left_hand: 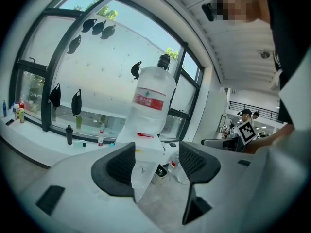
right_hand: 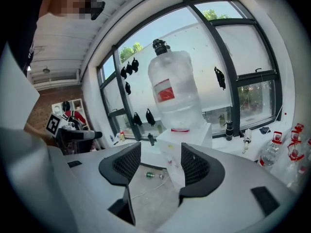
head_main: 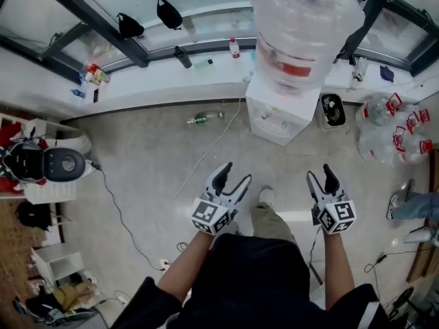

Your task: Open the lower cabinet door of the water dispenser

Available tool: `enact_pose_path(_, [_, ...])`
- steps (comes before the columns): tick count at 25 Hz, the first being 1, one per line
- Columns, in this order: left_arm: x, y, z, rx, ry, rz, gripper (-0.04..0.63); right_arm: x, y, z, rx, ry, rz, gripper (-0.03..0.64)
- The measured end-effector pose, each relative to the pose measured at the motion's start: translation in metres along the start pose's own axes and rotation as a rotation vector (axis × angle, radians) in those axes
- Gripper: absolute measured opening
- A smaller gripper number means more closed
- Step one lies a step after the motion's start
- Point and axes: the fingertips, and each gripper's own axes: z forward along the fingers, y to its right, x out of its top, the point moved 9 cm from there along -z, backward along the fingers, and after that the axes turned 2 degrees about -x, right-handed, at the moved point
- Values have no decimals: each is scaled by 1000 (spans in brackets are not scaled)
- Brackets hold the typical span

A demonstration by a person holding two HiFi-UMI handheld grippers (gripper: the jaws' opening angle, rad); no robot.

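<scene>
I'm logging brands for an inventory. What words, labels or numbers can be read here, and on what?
No text is readable.
Red label on the water bottle: print too blurred.
Red tags on the spare bottles: too small.
Marker cubes: square patterns only, no words.

The water dispenser shows mainly its top in the head view. Its front is so foreshortened that the lower cabinet door cannot be made out. The water bottle standing on it is cut off by the upper edge. In the left gripper view, the left gripper hides part of the dispenser's lower body; the right gripper does so in its own view. Items on the windowsill are too small to name. A person is cut off at the right edge.
</scene>
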Motion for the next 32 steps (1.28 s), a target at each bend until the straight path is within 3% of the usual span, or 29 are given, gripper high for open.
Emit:
enact_pose_path(6, [-32,-23,20,35,56,-1,262,-36,19,24,-46,-4,0,225])
enact_pose_path(10, [-61,-49,11,74,100,-16,261,-72,4,45,-82,-6,26,225])
enact_pose_path(18, [-157,-96,11,35,2,-56,262,-170,-21,109,-49,-105,11,229])
enact_pose_path(32, [-316,-194,109,-30,22,-69,262,-325,61,215,-143,-85,3,229])
